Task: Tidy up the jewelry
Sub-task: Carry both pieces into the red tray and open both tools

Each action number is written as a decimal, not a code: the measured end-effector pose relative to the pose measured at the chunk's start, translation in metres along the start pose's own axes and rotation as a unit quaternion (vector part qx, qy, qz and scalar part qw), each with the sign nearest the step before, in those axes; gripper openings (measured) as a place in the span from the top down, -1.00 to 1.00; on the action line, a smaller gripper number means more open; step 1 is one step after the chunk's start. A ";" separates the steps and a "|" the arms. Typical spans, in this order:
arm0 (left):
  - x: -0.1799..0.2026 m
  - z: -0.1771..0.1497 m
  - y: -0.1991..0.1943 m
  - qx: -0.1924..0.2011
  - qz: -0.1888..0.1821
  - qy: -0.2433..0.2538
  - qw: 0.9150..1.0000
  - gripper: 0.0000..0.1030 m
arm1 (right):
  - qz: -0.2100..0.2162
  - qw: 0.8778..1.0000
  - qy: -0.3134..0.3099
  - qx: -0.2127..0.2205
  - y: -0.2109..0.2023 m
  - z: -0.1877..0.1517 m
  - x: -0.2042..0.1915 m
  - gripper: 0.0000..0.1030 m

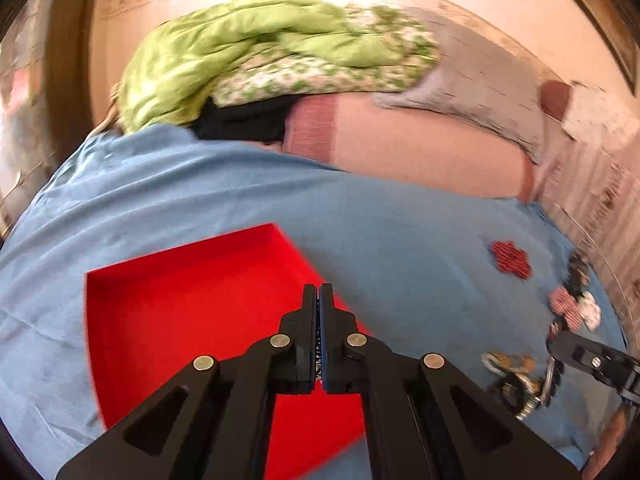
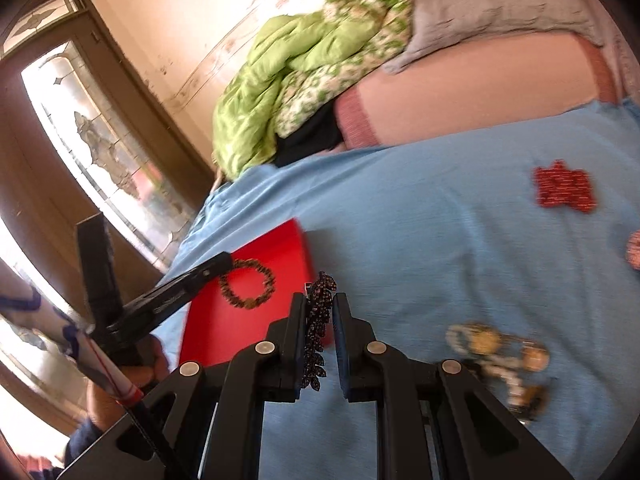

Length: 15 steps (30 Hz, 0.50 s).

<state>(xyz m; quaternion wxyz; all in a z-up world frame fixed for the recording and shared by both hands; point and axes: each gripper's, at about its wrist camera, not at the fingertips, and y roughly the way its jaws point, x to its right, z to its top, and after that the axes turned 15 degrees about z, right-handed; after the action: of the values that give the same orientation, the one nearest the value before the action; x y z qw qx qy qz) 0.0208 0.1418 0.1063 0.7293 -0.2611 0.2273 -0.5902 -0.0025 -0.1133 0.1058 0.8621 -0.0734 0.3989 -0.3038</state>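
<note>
A red tray (image 1: pixel 192 300) lies on a blue sheet; in the right wrist view (image 2: pixel 280 248) a brown beaded bracelet (image 2: pixel 248 284) lies in it. My left gripper (image 1: pixel 319 294) is shut and hovers over the tray's right part; it shows at the tray's left edge in the right wrist view (image 2: pixel 216 266). My right gripper (image 2: pixel 318 300) is shut on a dark beaded bracelet (image 2: pixel 318 320) that hangs between the fingers, just right of the tray. It shows at the far right in the left wrist view (image 1: pixel 560 344). Loose jewelry lies on the sheet: a red piece (image 2: pixel 564 186) and a gold and white heap (image 2: pixel 500 356).
The blue sheet (image 1: pixel 400 232) covers the bed. A green quilt (image 1: pixel 248 52), a grey pillow (image 1: pixel 480 76) and a pink mattress edge (image 1: pixel 420 148) lie behind. A glass door (image 2: pixel 92 140) stands at the left. More small pieces (image 1: pixel 572 304) lie at the sheet's right edge.
</note>
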 end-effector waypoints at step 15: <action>-0.093 0.017 0.075 -0.064 0.037 -0.082 0.994 0.98 | 0.016 0.992 -0.019 -0.123 0.184 0.043 -0.041 0.71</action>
<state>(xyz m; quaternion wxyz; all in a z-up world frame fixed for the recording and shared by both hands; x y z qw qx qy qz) 0.0682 0.2470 0.0726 0.7484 -0.3462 0.2139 -0.5237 0.0947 0.0536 0.0933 0.8587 -0.1787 0.4176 -0.2373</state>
